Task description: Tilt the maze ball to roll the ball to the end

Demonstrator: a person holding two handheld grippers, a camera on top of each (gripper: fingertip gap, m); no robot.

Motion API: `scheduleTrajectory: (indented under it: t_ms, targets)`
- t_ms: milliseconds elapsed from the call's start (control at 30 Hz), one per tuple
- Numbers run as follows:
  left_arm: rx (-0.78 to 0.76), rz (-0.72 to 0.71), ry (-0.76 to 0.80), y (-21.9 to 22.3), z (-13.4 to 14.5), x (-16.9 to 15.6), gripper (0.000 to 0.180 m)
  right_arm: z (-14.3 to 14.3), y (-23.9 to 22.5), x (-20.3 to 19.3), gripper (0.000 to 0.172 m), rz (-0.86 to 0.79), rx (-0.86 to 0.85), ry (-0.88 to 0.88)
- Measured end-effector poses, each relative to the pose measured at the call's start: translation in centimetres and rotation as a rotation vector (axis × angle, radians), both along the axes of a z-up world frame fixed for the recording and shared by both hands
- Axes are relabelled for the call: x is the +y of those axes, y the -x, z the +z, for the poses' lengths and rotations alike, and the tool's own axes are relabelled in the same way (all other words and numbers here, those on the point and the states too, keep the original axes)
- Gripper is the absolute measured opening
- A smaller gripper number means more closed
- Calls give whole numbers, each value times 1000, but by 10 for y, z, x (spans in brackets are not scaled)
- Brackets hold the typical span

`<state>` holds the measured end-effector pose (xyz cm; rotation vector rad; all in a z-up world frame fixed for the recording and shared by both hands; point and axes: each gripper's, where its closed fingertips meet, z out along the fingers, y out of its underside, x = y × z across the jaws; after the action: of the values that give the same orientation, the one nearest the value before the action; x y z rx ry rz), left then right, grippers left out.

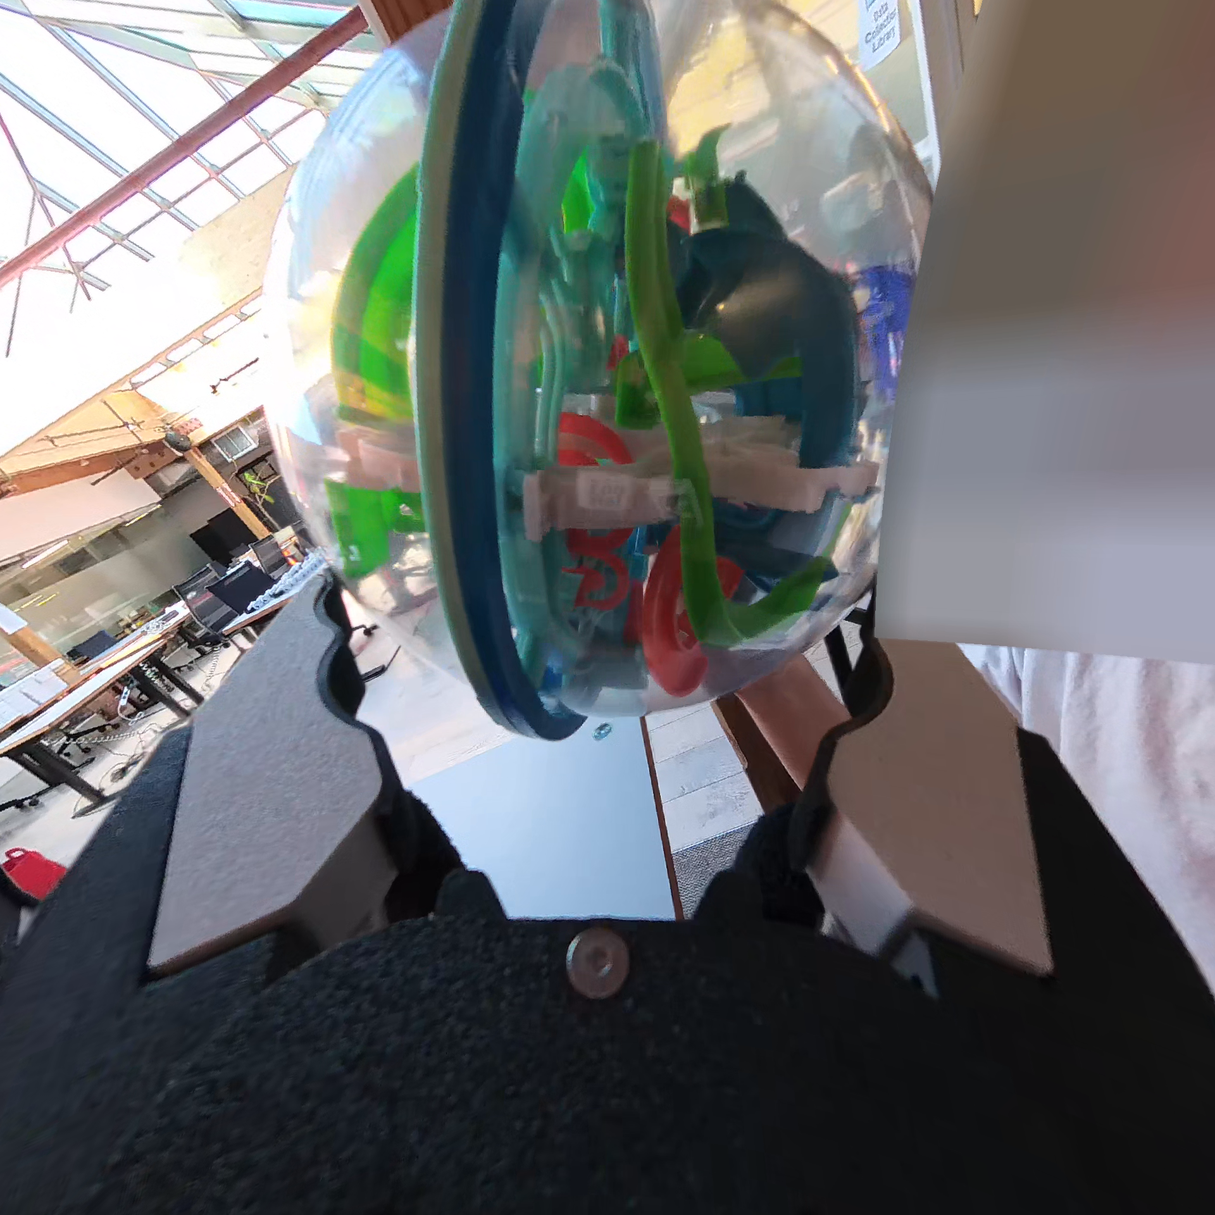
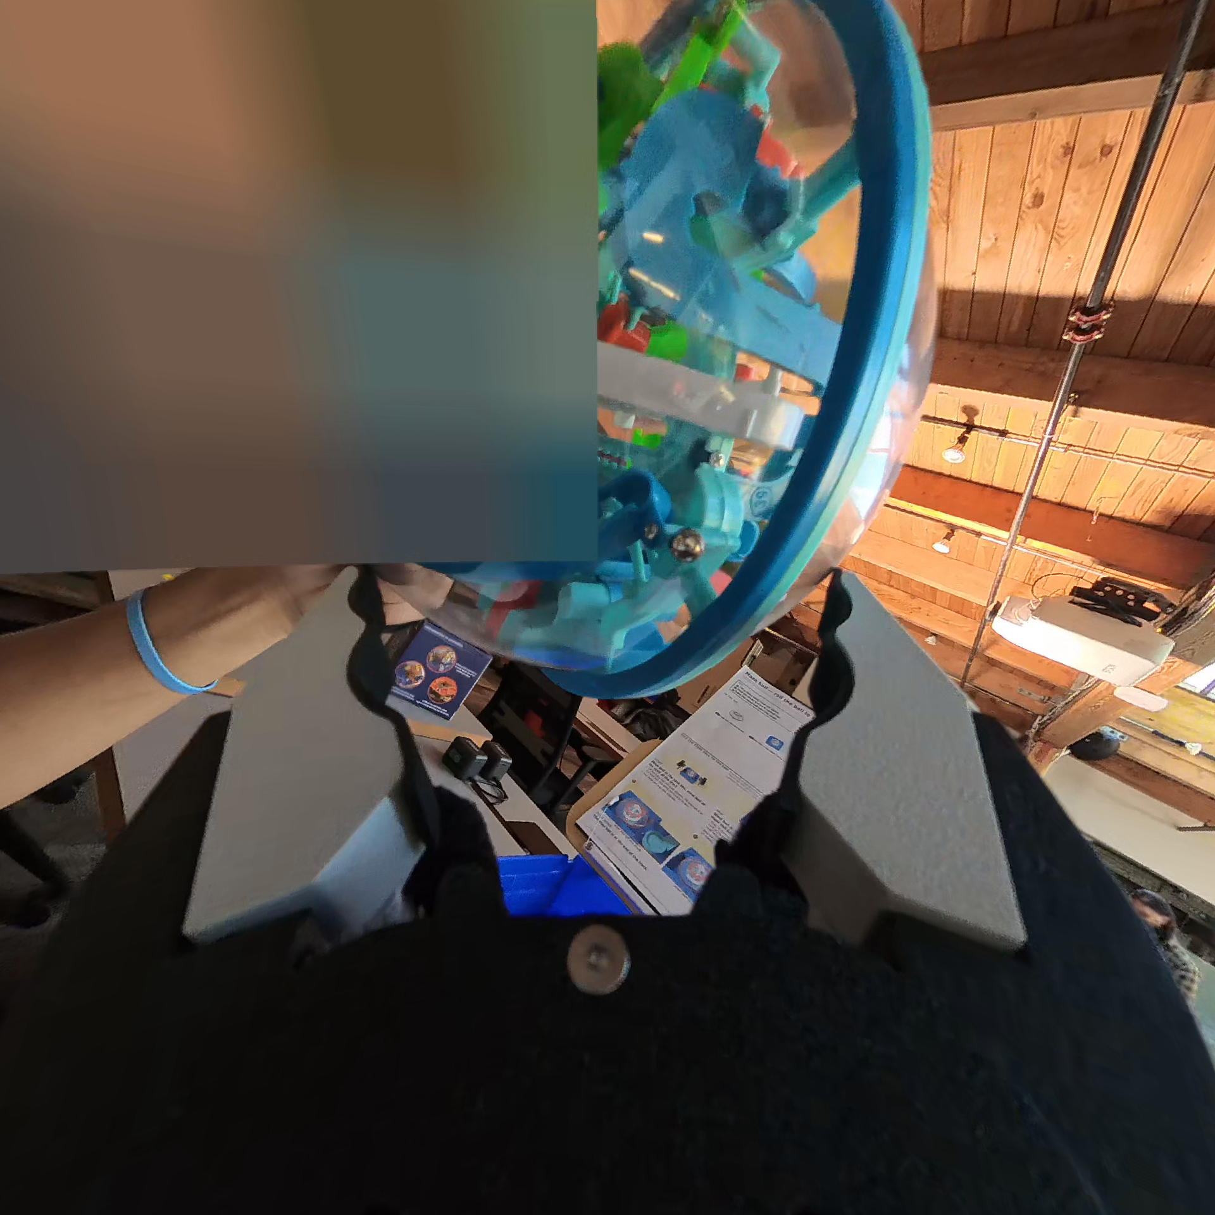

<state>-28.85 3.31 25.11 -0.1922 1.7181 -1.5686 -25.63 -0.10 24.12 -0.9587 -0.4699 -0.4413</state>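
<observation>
Near table: pale top [image 1: 546, 822], seen in the left wrist view under the jaws, wooden strip along its right edge [image 1: 657, 809].
Desk rows: long tables [image 1: 118, 677] at far left, dark legs, cables on the floor beneath.
Right-view table: pale surface [image 2: 460, 736].
On it: two small black boxes [image 2: 476, 759] side by side; dark blue leaflet [image 2: 437, 670] nearby.
Also: printed instruction sheet [image 2: 710, 782]; blue bin [image 2: 546, 884], partly hidden; what either rests on is unclear.

Glass roof [image 1: 131, 85] with a red beam [image 1: 190, 138] crossing it, above desks [image 1: 98, 684] and dark chairs [image 1: 230, 585]. Red object [image 1: 29, 871] at the left edge. Plank ceiling [image 2: 1052, 197] with a metal pipe [image 2: 1111, 263], spotlights [image 2: 953, 450] and a white box [image 2: 1078, 634]. Below: printed sheet [image 2: 723, 776], dark leaflet [image 2: 437, 670], two small black boxes [image 2: 476, 759], blue bin [image 2: 546, 884].
</observation>
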Motion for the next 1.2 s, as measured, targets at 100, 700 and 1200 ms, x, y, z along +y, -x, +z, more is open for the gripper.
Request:
scheduleTrajectory:
  t_ms: [100,700,1200]
  targets:
    - [16,-4,23,-1,-9,6,147,-5,1,4,129,-11,-21,33]
    - [113,104,52,-8,-29,12,159,-17,-3,18,134,-31,-29,133]
    - [-19,141,20,-5,-53,15,158,-32,10,16,143,27,-99,214]
